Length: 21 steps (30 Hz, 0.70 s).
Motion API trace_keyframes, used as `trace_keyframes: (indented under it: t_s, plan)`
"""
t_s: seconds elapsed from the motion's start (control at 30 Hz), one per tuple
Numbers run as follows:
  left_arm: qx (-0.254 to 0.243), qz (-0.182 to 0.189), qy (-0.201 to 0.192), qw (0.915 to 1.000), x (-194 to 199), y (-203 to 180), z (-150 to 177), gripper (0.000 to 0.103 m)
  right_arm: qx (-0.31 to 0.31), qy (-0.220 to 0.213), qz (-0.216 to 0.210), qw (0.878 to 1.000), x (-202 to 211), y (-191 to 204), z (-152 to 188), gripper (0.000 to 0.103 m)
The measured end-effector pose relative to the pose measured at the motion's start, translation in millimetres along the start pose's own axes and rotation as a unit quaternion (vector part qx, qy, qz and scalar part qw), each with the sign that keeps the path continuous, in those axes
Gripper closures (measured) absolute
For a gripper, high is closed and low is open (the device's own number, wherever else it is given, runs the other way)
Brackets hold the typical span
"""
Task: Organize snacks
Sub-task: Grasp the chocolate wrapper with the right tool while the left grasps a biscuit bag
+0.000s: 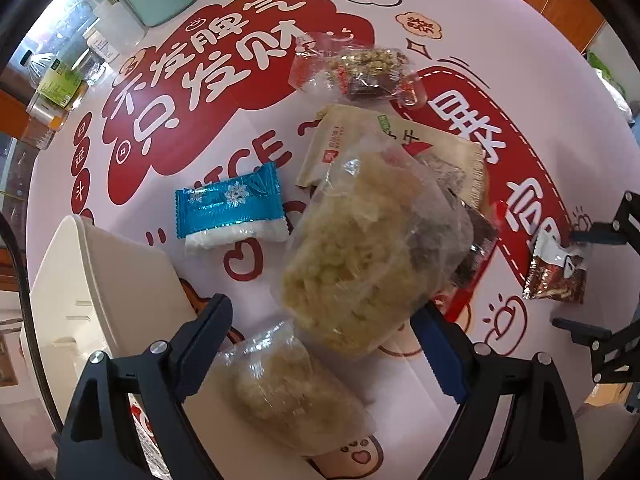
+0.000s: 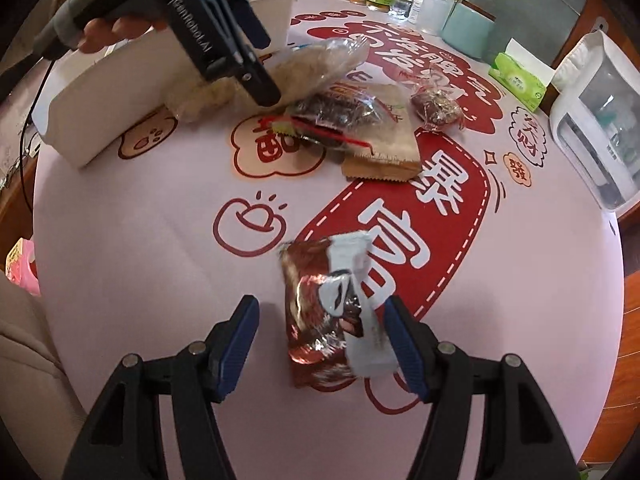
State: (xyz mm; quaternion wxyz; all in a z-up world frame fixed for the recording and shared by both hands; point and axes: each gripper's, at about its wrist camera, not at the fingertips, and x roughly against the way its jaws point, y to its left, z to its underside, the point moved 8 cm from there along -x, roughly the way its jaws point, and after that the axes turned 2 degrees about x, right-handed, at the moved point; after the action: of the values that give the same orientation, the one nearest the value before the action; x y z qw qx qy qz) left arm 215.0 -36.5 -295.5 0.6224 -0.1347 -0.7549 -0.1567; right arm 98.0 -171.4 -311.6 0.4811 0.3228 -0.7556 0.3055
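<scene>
A: L tool (image 1: 324,344)?
B: Spread wide, a clear puffed-snack bag (image 1: 280,388) between its fingers, bigger bag (image 1: 360,256) just ahead. White bin (image 1: 92,292) to its left, inside not visible.
A: R tool (image 2: 322,344)?
B: Wide too, brown wafer pack (image 2: 324,320) on the table (image 2: 160,280) between fingers.

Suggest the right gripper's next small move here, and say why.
Probably close on the brown snack packet. The right gripper is open, its fingers flank the packet on the tablecloth, and it holds nothing yet.

Bright, soft-focused, heavy fisheye edge warping
</scene>
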Motion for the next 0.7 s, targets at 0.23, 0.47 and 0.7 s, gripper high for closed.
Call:
trace_keyframes:
  t_s: [0.23, 0.47, 0.7]
  plan:
    - [0.004, -0.01, 0.001, 0.9999, -5, 7, -9, 0.013, -0.016, 0.003, -0.026, 1.0, -1, 3, -1, 0.054]
    - [-0.031, -0.007, 0.004, 0.9995, -9, -6, -16, 0.025, -0.033, 0.003, -0.031, 0.999, -3, 1, -3, 0.058]
    - [-0.044, -0.006, -0.007, 0.999, -4, -19, -14, 0.043, -0.056, -0.002, -0.028, 0.998, -2, -1, -3, 0.064]
